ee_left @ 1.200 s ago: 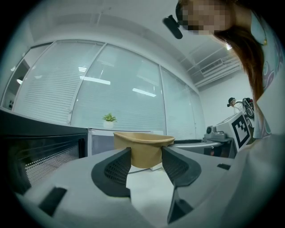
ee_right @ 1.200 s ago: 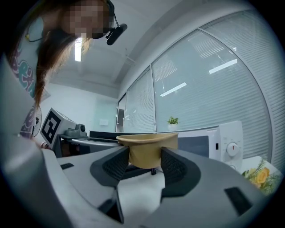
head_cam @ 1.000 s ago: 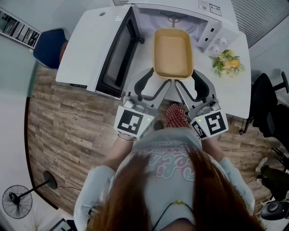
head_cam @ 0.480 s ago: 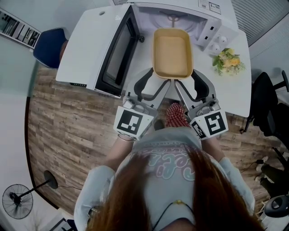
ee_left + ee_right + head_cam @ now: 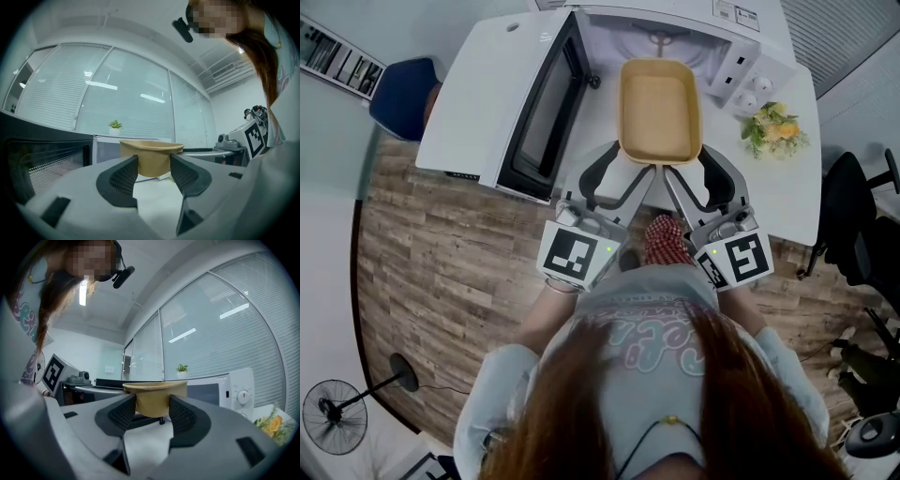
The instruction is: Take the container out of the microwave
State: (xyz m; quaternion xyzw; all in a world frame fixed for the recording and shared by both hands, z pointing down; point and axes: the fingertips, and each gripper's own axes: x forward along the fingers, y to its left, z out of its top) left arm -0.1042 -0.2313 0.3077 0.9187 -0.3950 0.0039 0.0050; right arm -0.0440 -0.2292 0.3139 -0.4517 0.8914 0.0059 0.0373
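A tan rectangular container [image 5: 659,108] hangs in front of the open microwave [image 5: 675,33], empty inside as seen from above. My left gripper [image 5: 623,161] grips its near left corner and my right gripper [image 5: 689,163] its near right corner. In the left gripper view the container [image 5: 151,157] fills the gap between the dark pads of the left gripper [image 5: 153,171], touching both. The right gripper view shows the same: the container [image 5: 154,398] sits clamped between the pads of the right gripper [image 5: 152,411]. Both grippers point level toward the microwave.
The microwave door [image 5: 534,108] stands swung open to the left. Its knobs [image 5: 750,92] are right of the container, with a small bunch of flowers [image 5: 773,127] beside them on the white table [image 5: 787,192]. A blue chair [image 5: 398,94] stands far left, a black chair [image 5: 862,225] right.
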